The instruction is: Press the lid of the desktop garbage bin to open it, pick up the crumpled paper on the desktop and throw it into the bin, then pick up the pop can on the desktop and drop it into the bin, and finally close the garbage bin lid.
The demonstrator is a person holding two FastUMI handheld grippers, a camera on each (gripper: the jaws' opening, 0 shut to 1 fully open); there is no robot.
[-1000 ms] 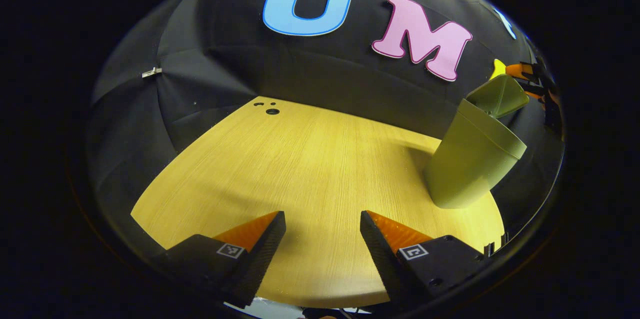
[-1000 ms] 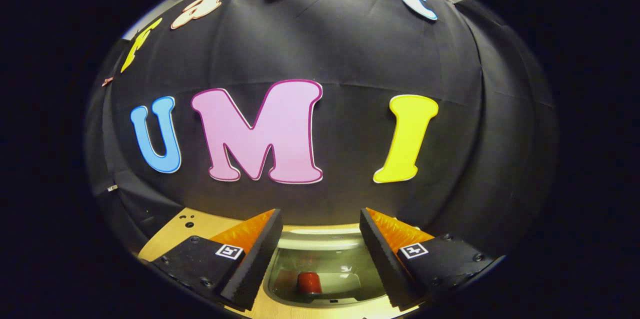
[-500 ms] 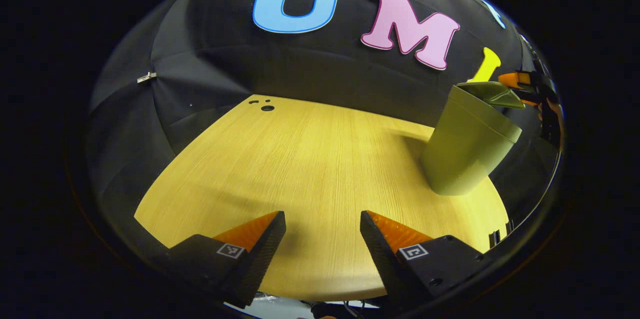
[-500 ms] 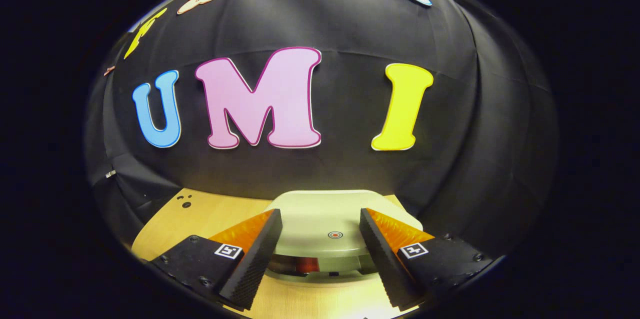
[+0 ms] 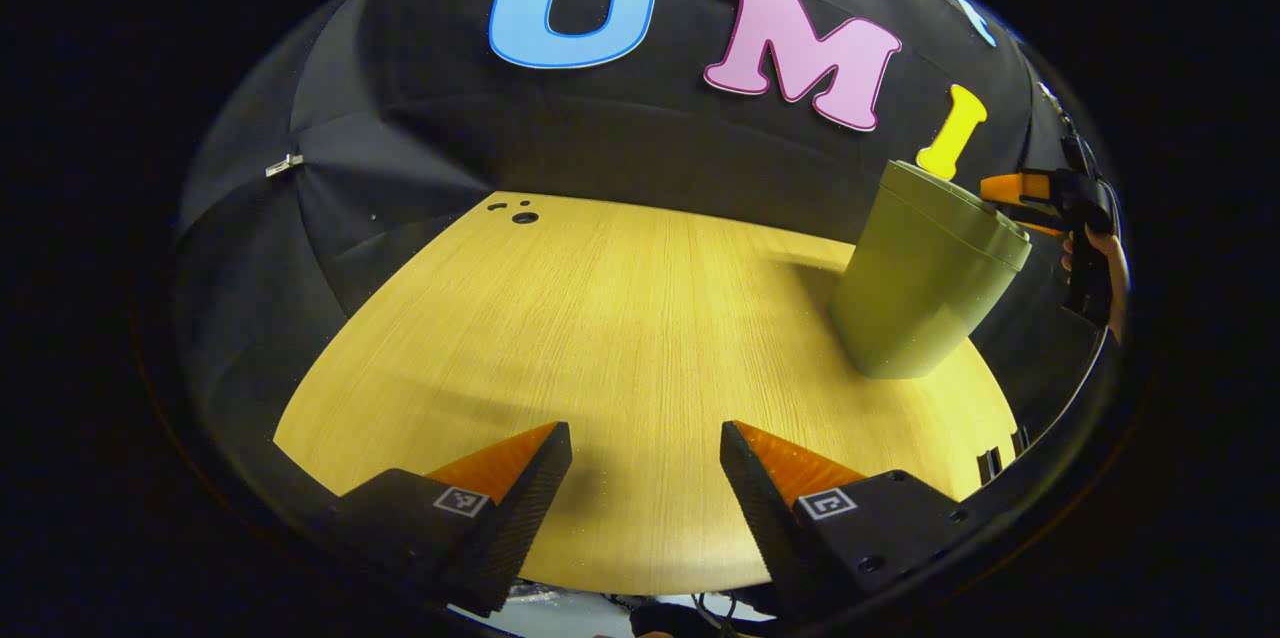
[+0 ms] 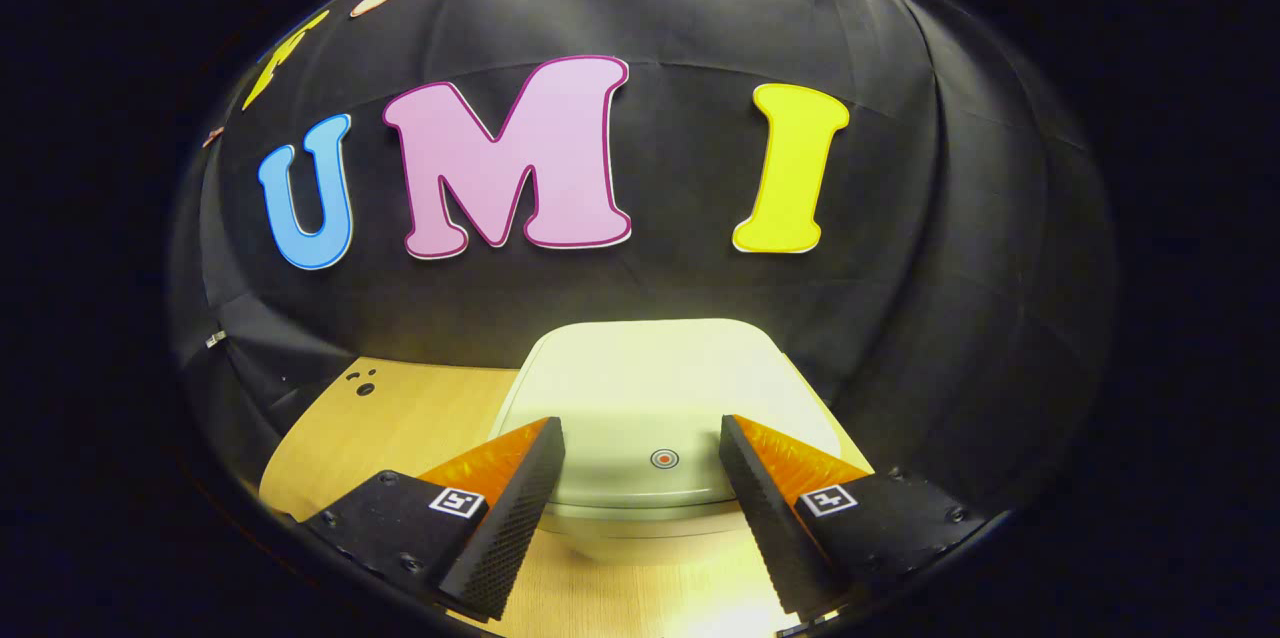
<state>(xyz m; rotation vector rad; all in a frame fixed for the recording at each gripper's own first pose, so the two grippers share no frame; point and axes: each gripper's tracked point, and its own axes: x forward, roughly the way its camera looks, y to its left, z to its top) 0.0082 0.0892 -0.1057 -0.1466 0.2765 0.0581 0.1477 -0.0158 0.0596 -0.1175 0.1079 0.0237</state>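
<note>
Jaws spread on both grippers, right gripper (image 6: 642, 478) over the lid (image 6: 650, 398), bin (image 5: 915, 288) closed, contents hidden.

Both views are sharp yet strongly fisheye-bent toward their edges, with overhead light glaring on the pale wooden tabletop (image 6: 700, 608) just before the green plastic bin (image 6: 650, 418).

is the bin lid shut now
Shut. The lid lies flat on the bin with no gap showing in the right gripper view; the left gripper view shows it level on the rim.
</note>
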